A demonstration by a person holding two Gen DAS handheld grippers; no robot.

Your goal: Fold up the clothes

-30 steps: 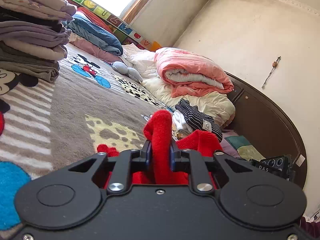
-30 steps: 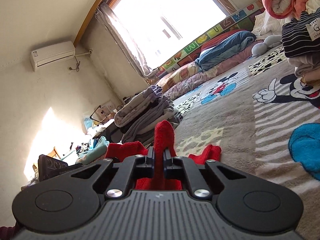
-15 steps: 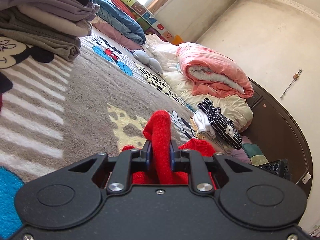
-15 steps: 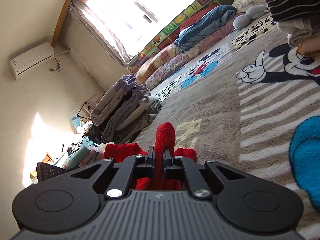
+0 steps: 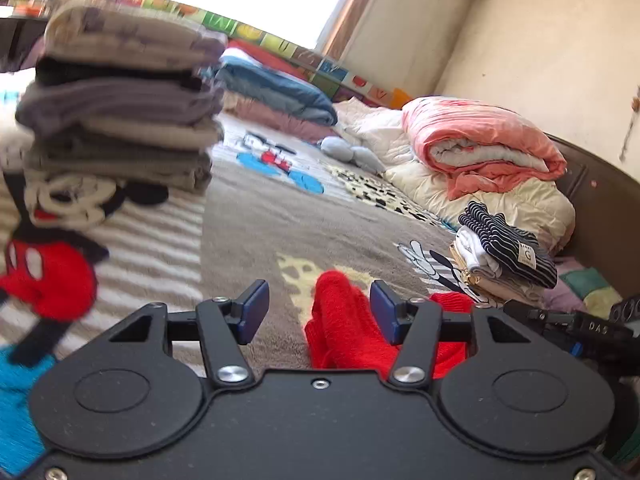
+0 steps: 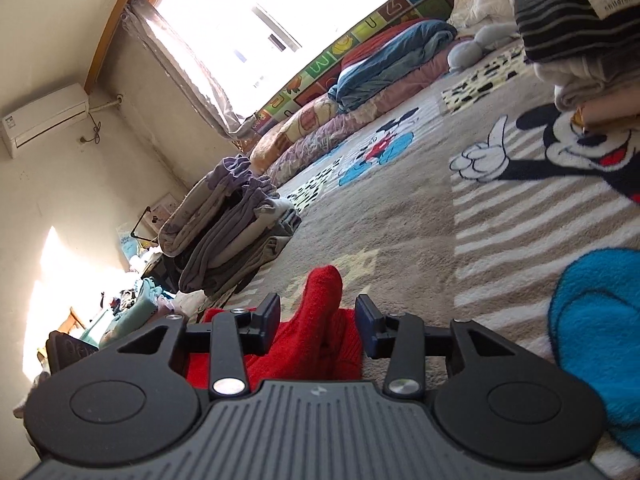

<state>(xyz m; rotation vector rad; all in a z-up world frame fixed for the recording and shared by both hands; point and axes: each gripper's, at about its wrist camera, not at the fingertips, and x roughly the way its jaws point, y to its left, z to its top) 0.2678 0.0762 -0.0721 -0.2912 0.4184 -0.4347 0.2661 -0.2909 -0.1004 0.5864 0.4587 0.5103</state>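
A bedroom lay in daylight from a broad window, its bed covered by a cartoon-mouse blanket (image 5: 248, 216) that served as the folding surface. On it, low in both wrist views, sat the red knitted garment (image 5: 344, 320), bunched into an upright ridge. The left gripper (image 5: 319, 310) stood with its jaws spread wide, the ridge between them but nearer the right-hand pad and gripped by neither; the right gripper (image 6: 318, 322) was likewise wide, the red fabric (image 6: 316, 320) rising free in the gap. With both claws slack around the cloth, the garment seemed to be resting on the blanket under its own weight, probably set down at the end of a fold or ahead of a fresh grip. A tall stack of folded grey and lilac clothes (image 5: 120, 108) stood off to one side, and a smaller pile topped by a striped top (image 5: 508, 246) to the other, likely finished pieces kept clear of the working patch.
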